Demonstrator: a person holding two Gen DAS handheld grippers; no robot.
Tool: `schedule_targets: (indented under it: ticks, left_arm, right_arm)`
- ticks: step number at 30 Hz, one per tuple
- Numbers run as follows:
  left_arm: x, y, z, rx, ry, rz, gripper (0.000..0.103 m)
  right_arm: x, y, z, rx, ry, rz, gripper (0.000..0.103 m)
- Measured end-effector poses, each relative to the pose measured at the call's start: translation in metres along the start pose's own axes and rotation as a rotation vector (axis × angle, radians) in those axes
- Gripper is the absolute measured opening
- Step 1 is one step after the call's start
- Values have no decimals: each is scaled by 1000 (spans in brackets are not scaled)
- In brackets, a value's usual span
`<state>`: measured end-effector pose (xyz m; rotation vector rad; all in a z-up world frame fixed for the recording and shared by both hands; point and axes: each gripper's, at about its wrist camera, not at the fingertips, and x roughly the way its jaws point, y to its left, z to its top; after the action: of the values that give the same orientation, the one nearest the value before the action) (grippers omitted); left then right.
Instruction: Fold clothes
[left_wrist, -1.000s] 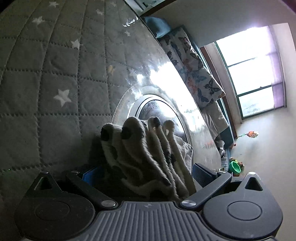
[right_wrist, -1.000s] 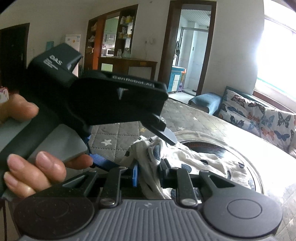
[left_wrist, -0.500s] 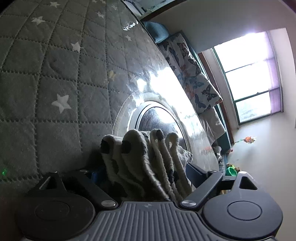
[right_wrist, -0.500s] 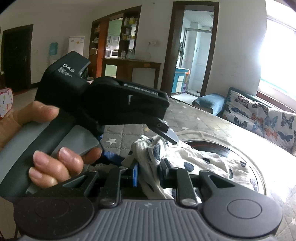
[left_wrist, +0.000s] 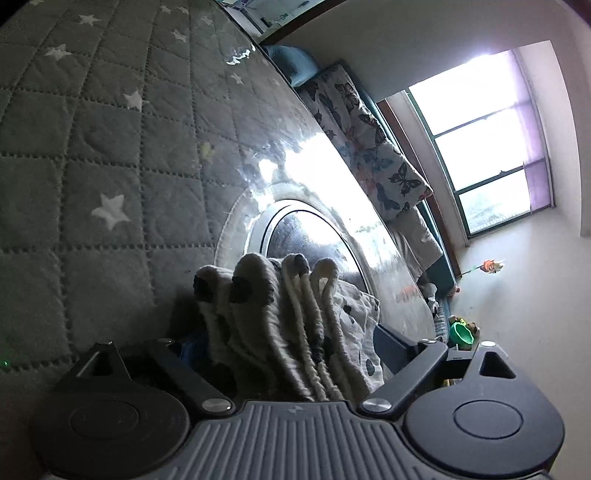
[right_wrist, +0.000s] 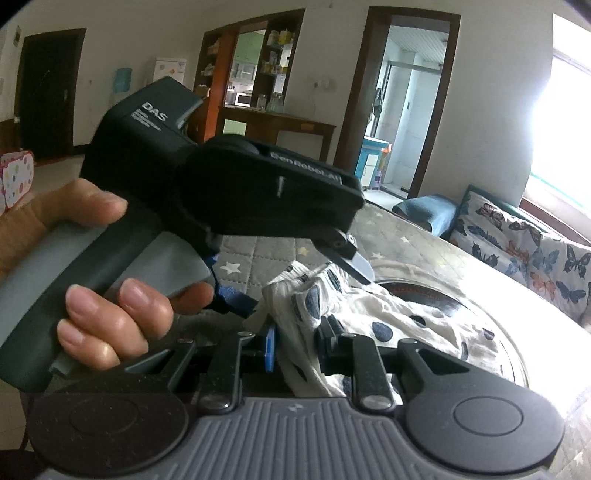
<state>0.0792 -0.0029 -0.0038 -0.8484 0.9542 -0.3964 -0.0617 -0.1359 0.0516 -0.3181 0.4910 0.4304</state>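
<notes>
A white garment with dark dots (right_wrist: 369, 314) lies bunched over the round glass plate (right_wrist: 491, 314) on the table. My right gripper (right_wrist: 295, 349) is shut on a bunch of it, close to the camera. My left gripper (left_wrist: 291, 339) holds several gathered folds of the same garment (left_wrist: 266, 306) between its fingers, which stand fairly wide around the thick bundle. In the right wrist view the left gripper's body (right_wrist: 221, 184) and the hand holding it fill the left half, just above the cloth.
The table has a grey quilted star-pattern cover (left_wrist: 92, 147) with a glossy clear sheet over it. A butterfly-print sofa (right_wrist: 528, 254) stands behind the table by the window. A green toy (left_wrist: 461, 332) lies on the floor.
The left gripper has lifted and tilted a little, with the hand rising in the right wrist view. Both keep hold of the garment. The cloth has shifted slightly.
</notes>
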Motion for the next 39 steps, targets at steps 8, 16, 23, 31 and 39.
schedule_targets:
  ticks: [8, 16, 23, 31, 39]
  left_arm:
    - [7, 5, 1, -34, 38, -14, 61]
    - [4, 14, 0, -39, 36, 12, 35]
    - [3, 8, 1, -5, 35, 43, 35]
    - [0, -5, -3, 91, 20, 86, 37]
    - [2, -14, -5, 143, 16, 102, 38]
  right_arm:
    - [-2, -5, -1, 15, -15, 7, 20]
    - [-8, -16, -4, 56, -5, 39, 27]
    - [-21, -60, -12, 163, 37, -19, 31]
    - [-14, -142, -37, 330, 130, -209, 31]
    - [9, -192, -57, 481, 182, -225, 31]
